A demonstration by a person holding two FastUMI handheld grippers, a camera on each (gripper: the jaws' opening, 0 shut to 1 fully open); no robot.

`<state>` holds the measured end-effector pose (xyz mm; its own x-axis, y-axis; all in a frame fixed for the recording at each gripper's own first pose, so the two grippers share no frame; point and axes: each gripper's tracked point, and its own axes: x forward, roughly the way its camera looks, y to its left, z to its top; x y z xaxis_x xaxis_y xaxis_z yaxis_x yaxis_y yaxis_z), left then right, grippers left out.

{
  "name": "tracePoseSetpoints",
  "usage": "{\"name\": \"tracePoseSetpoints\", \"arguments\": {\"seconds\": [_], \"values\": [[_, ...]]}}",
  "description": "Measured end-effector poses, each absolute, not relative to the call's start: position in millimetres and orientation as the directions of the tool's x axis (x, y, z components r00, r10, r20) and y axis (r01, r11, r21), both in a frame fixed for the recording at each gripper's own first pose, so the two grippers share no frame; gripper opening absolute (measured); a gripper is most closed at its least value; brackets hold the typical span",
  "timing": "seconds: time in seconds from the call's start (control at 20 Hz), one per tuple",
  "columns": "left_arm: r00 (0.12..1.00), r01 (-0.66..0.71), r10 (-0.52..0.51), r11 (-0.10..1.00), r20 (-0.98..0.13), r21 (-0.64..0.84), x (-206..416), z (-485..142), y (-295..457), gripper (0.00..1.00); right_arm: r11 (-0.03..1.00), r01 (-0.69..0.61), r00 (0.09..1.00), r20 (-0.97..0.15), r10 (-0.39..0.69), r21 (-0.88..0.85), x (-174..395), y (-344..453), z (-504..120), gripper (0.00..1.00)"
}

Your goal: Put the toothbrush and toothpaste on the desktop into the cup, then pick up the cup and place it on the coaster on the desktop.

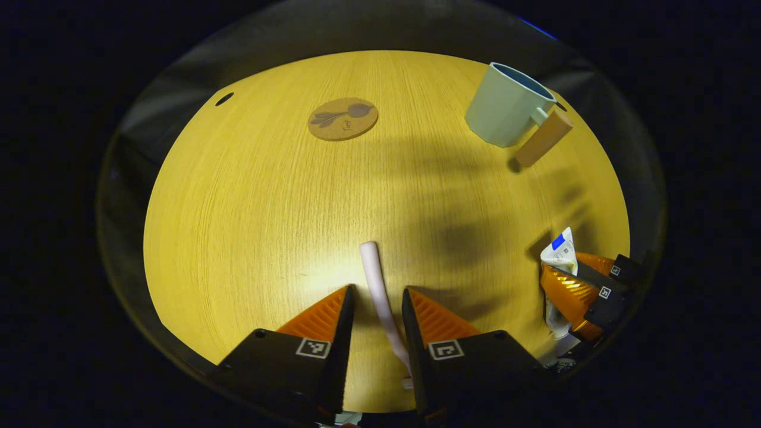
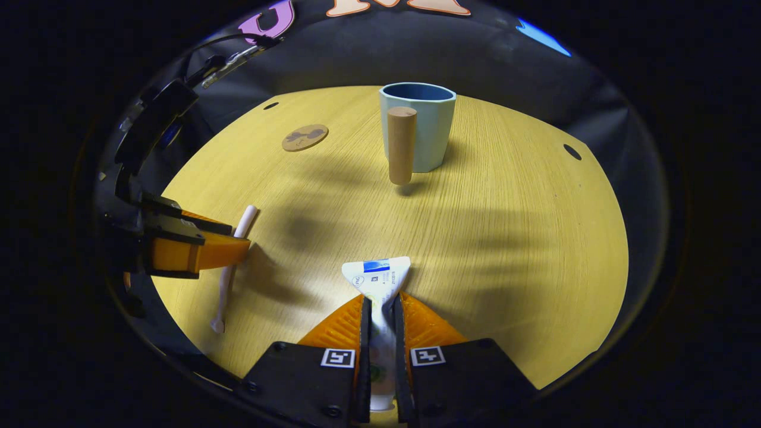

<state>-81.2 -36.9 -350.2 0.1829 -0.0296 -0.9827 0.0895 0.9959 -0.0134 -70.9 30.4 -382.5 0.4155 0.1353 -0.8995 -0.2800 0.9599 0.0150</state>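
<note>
**Wood-grain table, both items in reach, cup still empty**

Yellow wood grain runs under everything we see. Our left gripper (image 1: 377,309) has its jaws spread, straddling the toothbrush (image 1: 379,285), which lies on the table (image 1: 238,208) between them; neither finger appears to press on the handle yet, though from the right gripper view we cannot tell for certain. Our right gripper (image 2: 380,321) has its jaws pressed in on the toothpaste (image 2: 380,276), the flat crimped end of the tube sticking out ahead of the fingertips.

Ahead of the right jaws, well apart, stands the cup (image 2: 425,128), upright, its wooden handle (image 2: 401,145) turned towards us. Its mouth looks empty as far as we can see. The coaster (image 1: 343,119) lies bare, far ahead of the left jaws and well apart from the cup.

We judge the task to be at its very start: nothing is in the cup. Left to do: close on the toothbrush, carry both items to the cup and drop them in, then lift the cup and set it on the coaster.
</note>
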Motion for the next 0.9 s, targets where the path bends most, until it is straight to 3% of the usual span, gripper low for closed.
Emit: {"name": "tracePoseSetpoints", "arguments": {"seconds": [0.05, 0.1, 0.25, 0.45, 0.9], "values": [[0.189, 0.082, -0.028, 0.997, -0.982, -0.012, -80.0, -350.2, -37.6, 0.23, 0.959, -0.282, 0.416, -0.899, 0.136, 0.015, -71.3, 30.3, -381.8, 0.2], [0.187, 0.082, -0.032, 0.996, -0.982, -0.017, -79.8, -350.4, -37.9, 0.11, 0.959, -0.283, 0.415, -0.899, 0.138, 0.016, -71.4, 30.3, -381.9, 0.2], [0.2, 0.084, -0.058, 0.996, -0.978, -0.042, -78.3, -350.1, -39.4, 0.03, 0.958, -0.286, 0.415, -0.899, 0.14, 0.017, -71.0, 30.2, -382.3, 0.2], [0.232, 0.103, -0.072, 0.993, -0.97, -0.049, -77.7, -349.2, -40.2, 0.0, 0.954, -0.3, 0.418, -0.897, 0.146, 0.015, -70.3, 30.7, -382.3, 0.2], [0.422, 0.087, -0.129, 0.991, -0.897, -0.102, -63.6, -327.6, -40.0, 0.0, 0.957, -0.261, 0.439, -0.867, 0.235, 0.127, -70.0, 32.1, -369.6, 0.2]]}}
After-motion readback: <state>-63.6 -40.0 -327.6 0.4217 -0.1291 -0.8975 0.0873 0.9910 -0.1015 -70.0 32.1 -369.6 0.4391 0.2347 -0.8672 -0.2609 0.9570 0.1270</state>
